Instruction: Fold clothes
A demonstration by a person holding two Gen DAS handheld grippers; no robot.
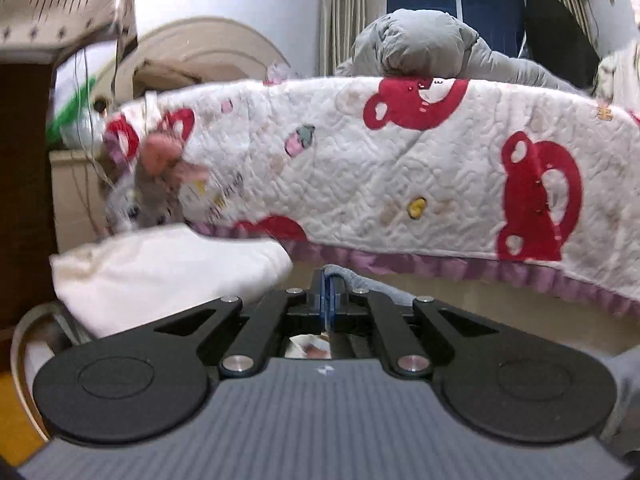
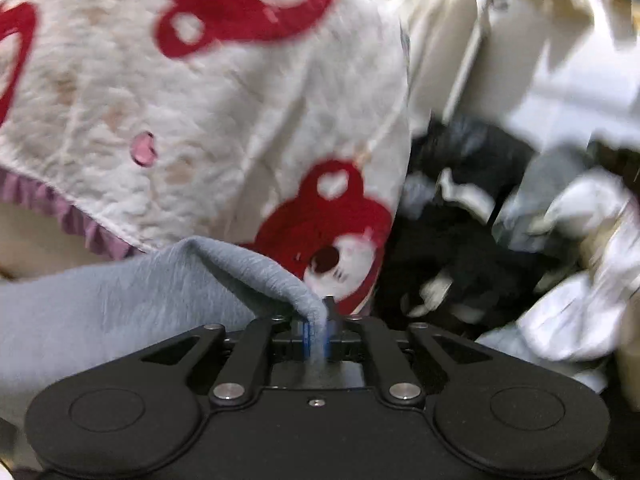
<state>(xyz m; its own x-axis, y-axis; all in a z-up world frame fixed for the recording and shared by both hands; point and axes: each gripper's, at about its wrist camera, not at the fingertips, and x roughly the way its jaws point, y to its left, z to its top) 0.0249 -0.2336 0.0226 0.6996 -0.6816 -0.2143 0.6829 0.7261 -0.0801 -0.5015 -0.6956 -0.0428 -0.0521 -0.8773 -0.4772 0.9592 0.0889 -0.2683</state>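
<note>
Left gripper (image 1: 328, 294): jaws pressed together on a thin edge of the pale blue-grey fleecy garment (image 1: 372, 280), which trails right.
Right gripper (image 2: 318, 330): jaws pinching a corner of the same pale blue-grey fleecy garment (image 2: 120, 300), which spreads left in the near field.
White quilted bedspread with red bear shapes and purple frill (image 1: 400, 168): hangs over the bed edge, behind the garment.
Heap of dark and white clothes (image 2: 500, 240): right of the bedspread, blurred.
</note>
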